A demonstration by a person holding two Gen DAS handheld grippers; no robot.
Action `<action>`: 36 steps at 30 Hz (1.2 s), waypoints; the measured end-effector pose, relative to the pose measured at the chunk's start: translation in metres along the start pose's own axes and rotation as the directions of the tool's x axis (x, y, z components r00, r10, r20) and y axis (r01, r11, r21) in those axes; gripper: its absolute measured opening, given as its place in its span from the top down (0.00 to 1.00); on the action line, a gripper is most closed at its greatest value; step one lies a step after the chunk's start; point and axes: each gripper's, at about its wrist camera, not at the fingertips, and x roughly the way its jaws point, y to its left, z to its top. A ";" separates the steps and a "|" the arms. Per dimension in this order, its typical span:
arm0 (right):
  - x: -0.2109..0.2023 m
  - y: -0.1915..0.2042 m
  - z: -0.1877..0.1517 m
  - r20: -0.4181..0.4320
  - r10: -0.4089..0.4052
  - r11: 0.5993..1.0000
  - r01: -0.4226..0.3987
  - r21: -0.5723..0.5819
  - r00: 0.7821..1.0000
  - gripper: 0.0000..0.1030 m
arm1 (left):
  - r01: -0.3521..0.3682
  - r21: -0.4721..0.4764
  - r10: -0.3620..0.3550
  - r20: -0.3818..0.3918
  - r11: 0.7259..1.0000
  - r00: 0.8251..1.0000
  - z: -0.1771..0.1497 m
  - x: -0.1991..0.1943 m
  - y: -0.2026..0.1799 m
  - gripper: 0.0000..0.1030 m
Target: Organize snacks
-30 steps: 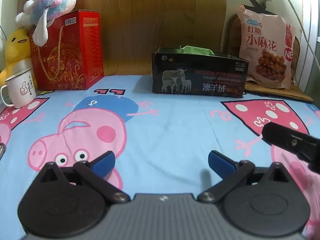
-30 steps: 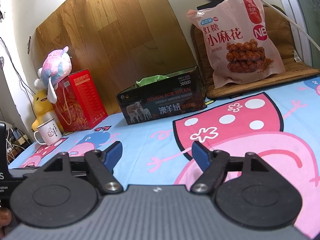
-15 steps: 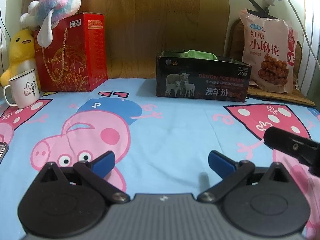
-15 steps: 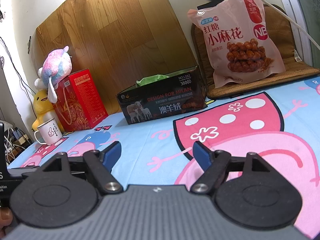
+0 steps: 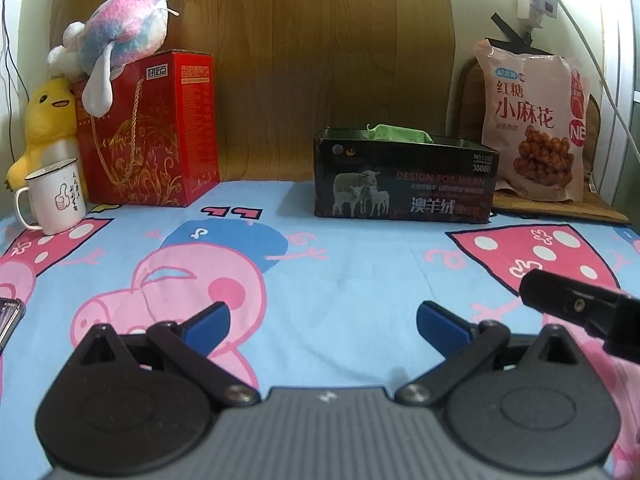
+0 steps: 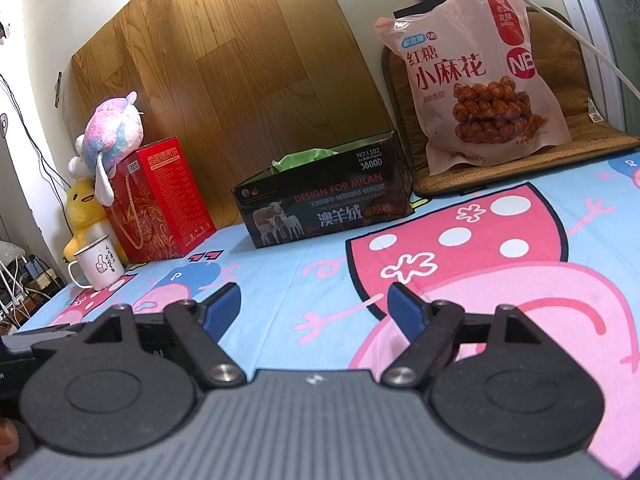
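Both idle: left gripper (image 5: 323, 321) and right gripper (image 6: 314, 307) spread wide, nothing held. Snack bag (image 6: 486, 80) upper right of frame, leaning upright on brown mat (image 6: 592, 136), just right of black box (image 6: 324, 200). Suggest pinching bag's top seam, then lowering into box. Readable: "红糖 小麻花", "NB"; box "DESIGN FOR MILAN", "澳羊绒".

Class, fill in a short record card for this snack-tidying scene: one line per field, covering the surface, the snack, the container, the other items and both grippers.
surface: cartoon pig sheet
snack: pink snack bag, upright against the wall on a brown mat
container: open black box, green packet inside
left side: red gift box, plush toy on top, yellow duck, white mug
left gripper: open, empty
right gripper: open, empty
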 end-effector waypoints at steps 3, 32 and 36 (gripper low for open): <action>0.000 0.000 0.000 0.000 -0.001 1.000 0.001 0.000 1.000 0.19 | 0.003 0.003 -0.003 -0.011 1.000 1.000 0.000 0.001 0.000 0.00; 0.000 -0.001 0.000 -0.001 0.003 1.000 -0.003 0.001 1.000 0.17 | 0.023 -0.028 -0.023 -0.020 0.999 1.000 0.000 0.001 0.003 0.00; 0.000 -0.001 0.000 -0.001 0.004 1.000 -0.004 0.002 1.000 0.17 | 0.028 -0.028 -0.029 -0.025 0.999 0.999 0.001 0.000 0.003 0.00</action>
